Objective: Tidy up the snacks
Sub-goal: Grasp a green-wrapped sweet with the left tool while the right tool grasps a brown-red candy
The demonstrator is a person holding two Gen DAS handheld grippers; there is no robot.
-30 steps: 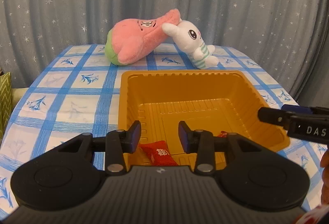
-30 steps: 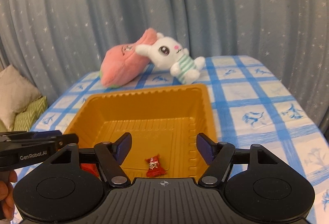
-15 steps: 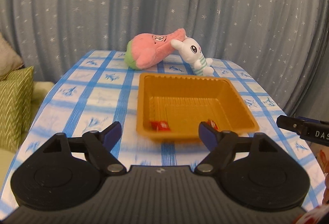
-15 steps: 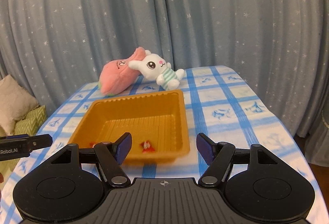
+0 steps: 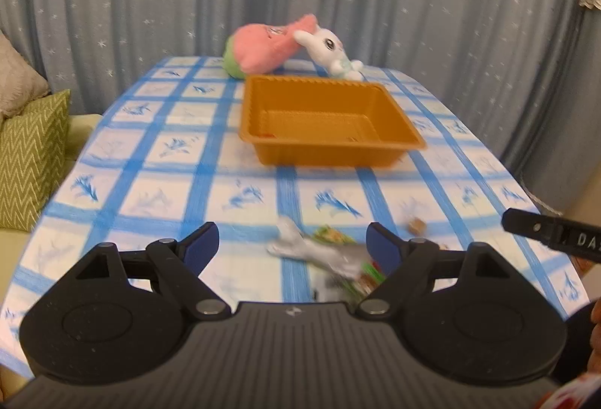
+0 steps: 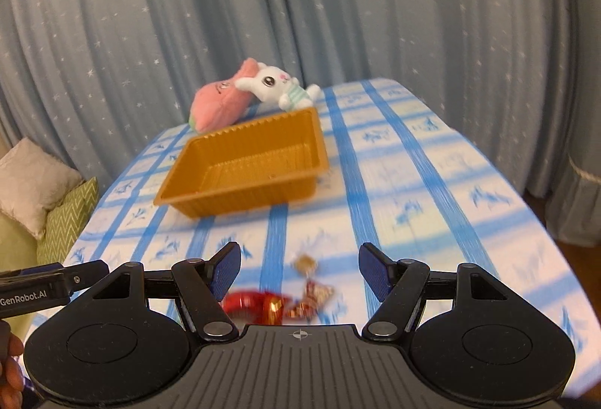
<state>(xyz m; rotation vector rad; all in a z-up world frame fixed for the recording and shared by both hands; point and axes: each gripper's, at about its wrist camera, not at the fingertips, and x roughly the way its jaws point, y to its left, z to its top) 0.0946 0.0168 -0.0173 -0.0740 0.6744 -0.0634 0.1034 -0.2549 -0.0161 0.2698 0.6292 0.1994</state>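
The orange tray [image 5: 330,153] [image 6: 240,202] stands mid-table, with a sliver of a red snack [image 5: 268,135] inside near its front left corner. My left gripper [image 5: 291,234] hovers over the near part of the table with its jaws opening and nothing gripped. Below it lie a silver wrapper [image 5: 319,253], a green wrapper [image 5: 332,234] and a small brown candy [image 5: 417,228]. My right gripper [image 6: 299,253] is open and empty above a red wrapper [image 6: 255,303], a red-gold wrapper [image 6: 315,296] and a small gold candy [image 6: 305,263].
A pink plush [image 5: 263,48] and a white rabbit plush [image 5: 330,48] lie behind the tray, against a blue starry curtain. A green cushion [image 5: 30,153] sits off the table's left edge. The blue-checked cloth drops away on the right and near sides.
Both grippers have pulled back from over the tray toward the table's near end. The left jaws have spread wide, leaving the red snack in the tray. Loose snacks have come into view.
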